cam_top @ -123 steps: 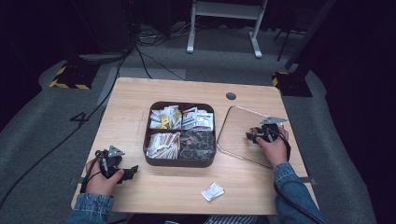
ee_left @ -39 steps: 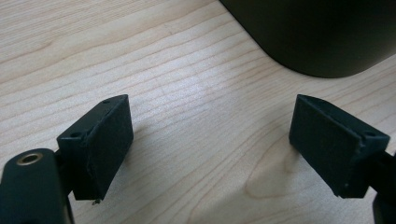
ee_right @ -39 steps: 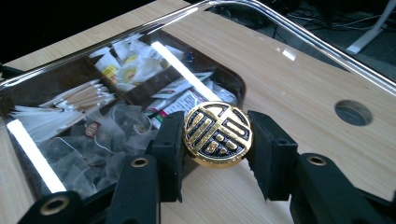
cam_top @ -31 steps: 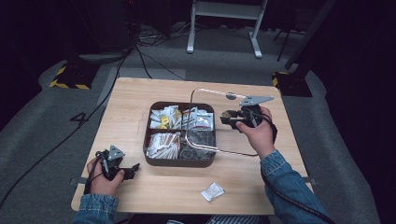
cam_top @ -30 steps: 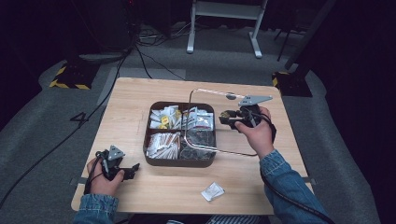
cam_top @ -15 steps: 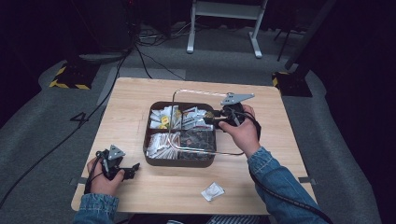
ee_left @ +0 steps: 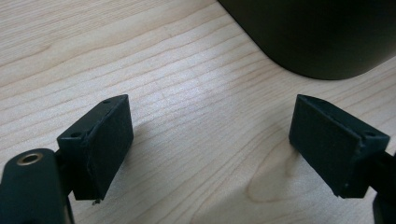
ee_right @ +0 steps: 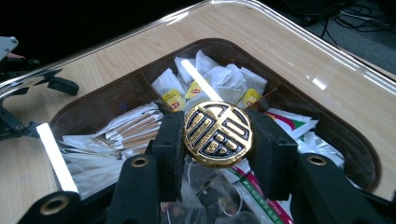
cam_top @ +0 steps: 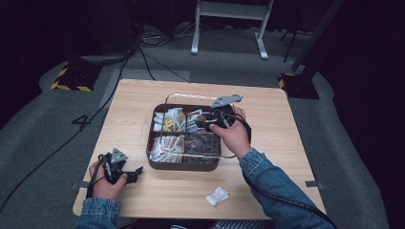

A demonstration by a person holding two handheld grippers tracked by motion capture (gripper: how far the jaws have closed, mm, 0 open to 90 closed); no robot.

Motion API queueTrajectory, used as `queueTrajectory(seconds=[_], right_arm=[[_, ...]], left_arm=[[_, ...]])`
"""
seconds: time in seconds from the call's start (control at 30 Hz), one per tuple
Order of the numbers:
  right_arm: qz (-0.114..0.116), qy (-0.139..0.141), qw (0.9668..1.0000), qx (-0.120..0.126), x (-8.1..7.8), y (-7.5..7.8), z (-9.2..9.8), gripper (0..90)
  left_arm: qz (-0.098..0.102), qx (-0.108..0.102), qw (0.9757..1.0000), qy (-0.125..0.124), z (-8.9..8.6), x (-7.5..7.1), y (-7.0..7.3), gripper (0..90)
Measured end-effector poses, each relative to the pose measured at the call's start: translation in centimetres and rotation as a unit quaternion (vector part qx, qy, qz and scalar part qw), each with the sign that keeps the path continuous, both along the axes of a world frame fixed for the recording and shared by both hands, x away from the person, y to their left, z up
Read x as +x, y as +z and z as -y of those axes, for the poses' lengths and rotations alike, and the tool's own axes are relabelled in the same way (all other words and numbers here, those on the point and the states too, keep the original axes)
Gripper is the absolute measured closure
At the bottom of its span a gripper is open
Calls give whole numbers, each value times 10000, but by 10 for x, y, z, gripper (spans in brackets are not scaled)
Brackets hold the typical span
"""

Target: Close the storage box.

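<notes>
dark grey carpet and black curtains surround your light wooden table (cam_top: pixel 286 124), with a white metal stand at twelve o'clock beyond it. at the table's centre sits a dark brown, rounded-square tray with four compartments (cam_top: pixel 184 164), filled with tea bags and white paper sachets. your right gripper (cam_top: pixel 212 119) hangs over the tray's two o'clock compartment, its jaws clamped on the round gold-and-black knob (ee_right: pixel 217 134) of a clear plastic lid (ee_right: pixel 322 46); the lid hovers over the tray, tilted, its far edge above the table at twelve o'clock and not seated on the rim. through the lid you can see yellow-tagged tea bags (ee_right: pixel 205 81) in the far compartment and long white sachets (ee_right: pixel 126 128) beside them. your left gripper (cam_top: pixel 128 172) rests at the table's seven o'clock corner, just beside the tray's outer wall, jaws spread wide with bare wood between them. a single small white sachet (cam_top: pixel 217 195) lies alone on the table at six o'clock, apart from the tray.
</notes>
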State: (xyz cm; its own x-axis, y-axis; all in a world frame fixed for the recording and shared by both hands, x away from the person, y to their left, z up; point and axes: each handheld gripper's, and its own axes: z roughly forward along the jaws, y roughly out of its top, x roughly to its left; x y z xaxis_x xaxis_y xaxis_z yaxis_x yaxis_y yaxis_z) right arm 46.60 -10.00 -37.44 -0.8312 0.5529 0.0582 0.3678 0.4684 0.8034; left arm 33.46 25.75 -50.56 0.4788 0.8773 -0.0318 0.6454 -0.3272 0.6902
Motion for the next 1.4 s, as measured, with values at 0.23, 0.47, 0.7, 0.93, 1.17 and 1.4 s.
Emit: queueTrajectory(seconds=[0.23, 0.47, 0.7, 0.93, 1.17, 1.4], right_arm=[[-30, 34, 10000, -60, 2, -11, -16, 590], [-82, 59, 9999, -136, 3, -24, -30, 590], [-66, 28, 9997, -245, 5, -36, -41, 590], [-98, -24, 9994, -335, 7, -46, -47, 590], [-137, -74, 9992, -373, 10, -54, -48, 590], [-145, -110, 9991, -376, 12, -58, -49, 589]], left_arm=[[-2, 0, 10000, -2, 0, 0, 0, 140], [-1, 1, 10000, -2, 0, 0, 0, 140], [-2, -1, 10000, -1, 0, 0, 0, 139], [-1, 0, 10000, -1, 0, 0, 0, 140], [-2, -1, 10000, 0, 0, 0, 0, 140], [0, -1, 10000, -1, 0, 0, 0, 139]])
